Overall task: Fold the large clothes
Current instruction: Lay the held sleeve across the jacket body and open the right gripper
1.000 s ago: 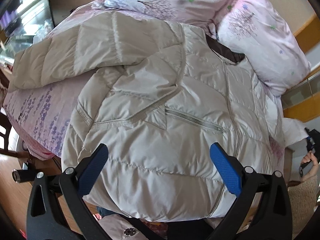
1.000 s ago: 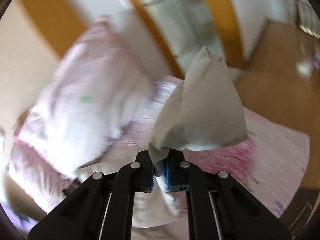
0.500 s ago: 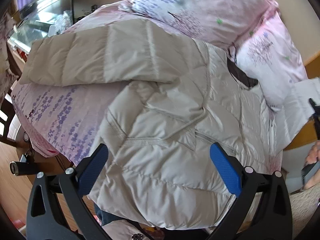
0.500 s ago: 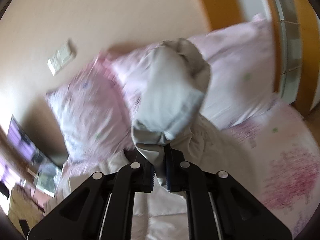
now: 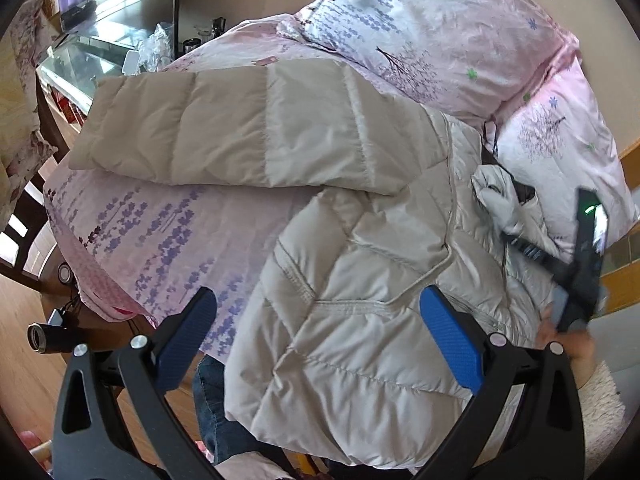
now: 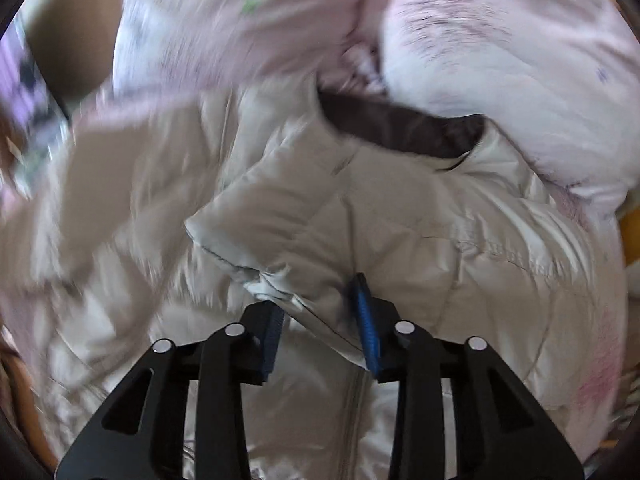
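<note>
The left gripper (image 5: 318,338) hangs over the near part of the jacket (image 5: 360,320) with its blue fingers (image 5: 450,336) spread wide. Nothing lies between them and they touch no cloth; the quilted front of the jacket shows in the gap below.

The right gripper (image 6: 318,324) points down at the jacket's upper part. Its jaws are opening: the blue pads (image 6: 366,322) stand partly apart, and the cuff end of the sleeve (image 6: 276,236) sits between them. The left pad seems just clear of the cloth; whether the right pad touches it I cannot tell, since the fabric folds against it and the picture is blurred. In the left wrist view the same gripper (image 5: 520,242) shows at the right edge, dark, with a small green light on its body, held by a hand (image 5: 560,338) in a pale fuzzy cuff.

The jacket is beige and padded, spread front up on a bed (image 5: 160,240) with pink and lavender flowered bedding. Its other sleeve (image 5: 256,128) lies stretched out flat toward the left, across the cover. The dark brown collar lining (image 6: 404,130) rests against two flowered pillows (image 5: 432,36) at the head of the bed. A zip runs down the front.

No brand, label or readable writing shows anywhere on the jacket or the grippers.
</note>
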